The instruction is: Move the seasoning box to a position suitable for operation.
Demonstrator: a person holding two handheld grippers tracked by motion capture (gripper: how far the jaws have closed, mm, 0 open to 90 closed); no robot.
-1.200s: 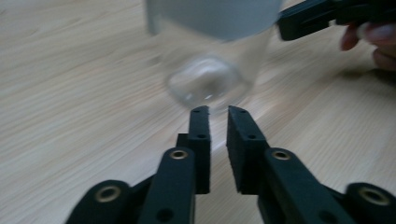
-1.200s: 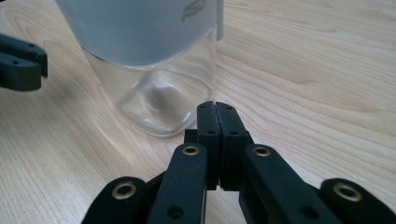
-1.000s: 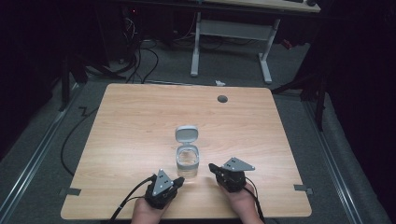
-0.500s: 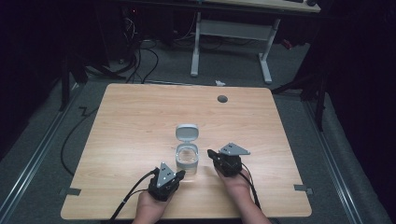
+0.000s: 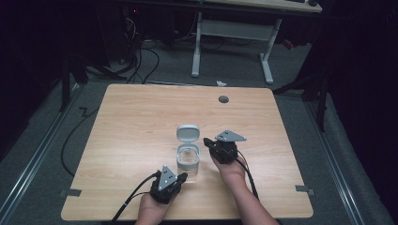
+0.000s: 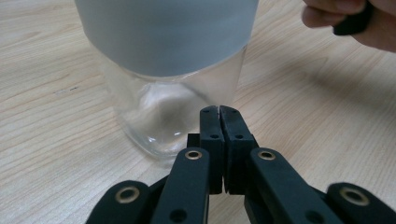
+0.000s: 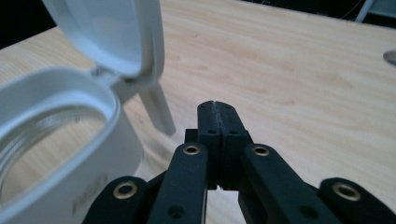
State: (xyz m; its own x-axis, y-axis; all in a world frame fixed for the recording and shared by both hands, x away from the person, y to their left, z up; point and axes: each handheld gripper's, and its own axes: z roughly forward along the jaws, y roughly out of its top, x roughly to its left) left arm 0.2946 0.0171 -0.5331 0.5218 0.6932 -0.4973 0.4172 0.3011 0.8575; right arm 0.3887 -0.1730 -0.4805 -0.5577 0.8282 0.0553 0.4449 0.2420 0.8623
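Black jaws of the left gripper (image 6: 219, 109) are pressed together, holding nothing, just short of the clear glass jar (image 6: 168, 88). Right gripper (image 7: 215, 105) likewise closed and empty, beside the jar's flipped-up white lid (image 7: 116, 37).

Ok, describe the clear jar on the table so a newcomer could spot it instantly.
Start at the light wooden table and look near the middle of its front half, between the two black grippers. There stands the clear glass jar with a pale grey collar and its round hinged lid flipped open, the table's sole container.
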